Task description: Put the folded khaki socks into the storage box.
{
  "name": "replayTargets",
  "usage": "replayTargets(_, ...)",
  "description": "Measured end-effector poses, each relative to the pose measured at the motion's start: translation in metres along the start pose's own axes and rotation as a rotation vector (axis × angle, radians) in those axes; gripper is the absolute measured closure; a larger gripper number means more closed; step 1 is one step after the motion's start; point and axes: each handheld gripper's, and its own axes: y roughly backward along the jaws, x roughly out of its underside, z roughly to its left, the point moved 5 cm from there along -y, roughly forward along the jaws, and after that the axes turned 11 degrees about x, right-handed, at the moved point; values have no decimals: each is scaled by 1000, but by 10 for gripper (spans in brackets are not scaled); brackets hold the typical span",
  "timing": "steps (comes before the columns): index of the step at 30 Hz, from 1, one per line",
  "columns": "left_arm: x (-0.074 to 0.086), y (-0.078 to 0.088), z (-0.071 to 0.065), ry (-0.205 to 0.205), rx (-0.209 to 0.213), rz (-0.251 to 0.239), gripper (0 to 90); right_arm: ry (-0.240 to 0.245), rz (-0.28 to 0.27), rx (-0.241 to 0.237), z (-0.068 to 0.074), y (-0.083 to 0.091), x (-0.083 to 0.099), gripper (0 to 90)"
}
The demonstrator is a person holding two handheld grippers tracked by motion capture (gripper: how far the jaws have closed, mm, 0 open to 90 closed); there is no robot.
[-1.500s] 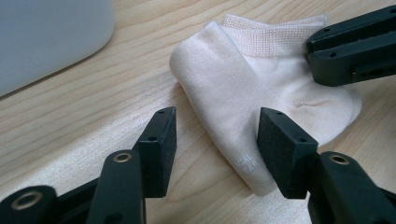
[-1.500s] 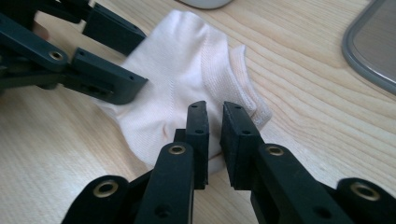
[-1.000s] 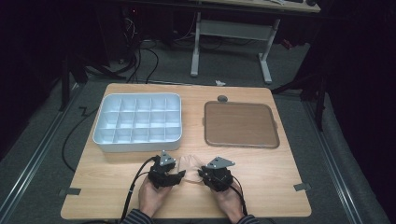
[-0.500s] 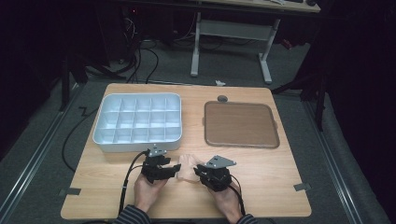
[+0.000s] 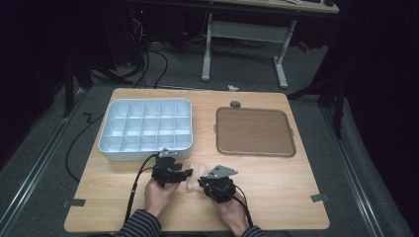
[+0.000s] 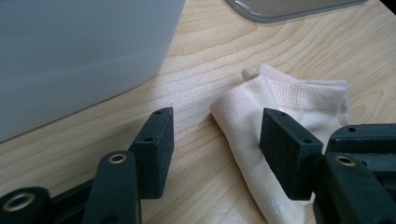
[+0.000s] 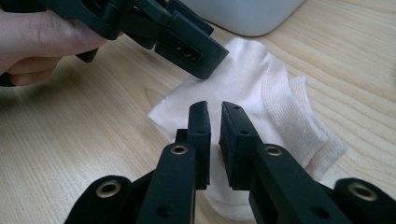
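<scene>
A pale cream sock (image 5: 193,176) lies folded flat on the wooden table (image 5: 296,182) near its front edge, between my two grippers. My left gripper (image 5: 184,174) stands open. In the left gripper view its jaws (image 6: 219,140) sit wide apart low over the table, and the sock's (image 6: 285,100) folded edge runs under the right-hand one. My right gripper (image 5: 203,181) points at the sock (image 7: 261,88) from the other side. Its jaws (image 7: 215,123) have just been closing and now leave a thin gap with nothing pinched between them. The left gripper's jaw tip (image 7: 196,51) hangs just beyond.
A white compartment tray (image 5: 145,129) stands just behind the left gripper, its wall (image 6: 84,51) close in the left gripper view. A brown flat tray (image 5: 254,132) lies at the back right, with a small grey disc (image 5: 235,104) behind it. Tape marks (image 5: 320,198) sit near the front corners.
Both hands have shifted slightly around the sock, and the right gripper now sits closer to the left one. The sock stays flat on the table.
</scene>
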Motion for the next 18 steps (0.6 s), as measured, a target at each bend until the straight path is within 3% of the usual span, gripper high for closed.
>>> replayTargets(5, 1, -4, 2, 8, 10, 8, 485, -2, 14, -4, 0, -4, 5, 829)
replayTargets(18, 3, -10, 0, -3, 34, 26, 659, 13, 35, -7, 4, -10, 11, 837)
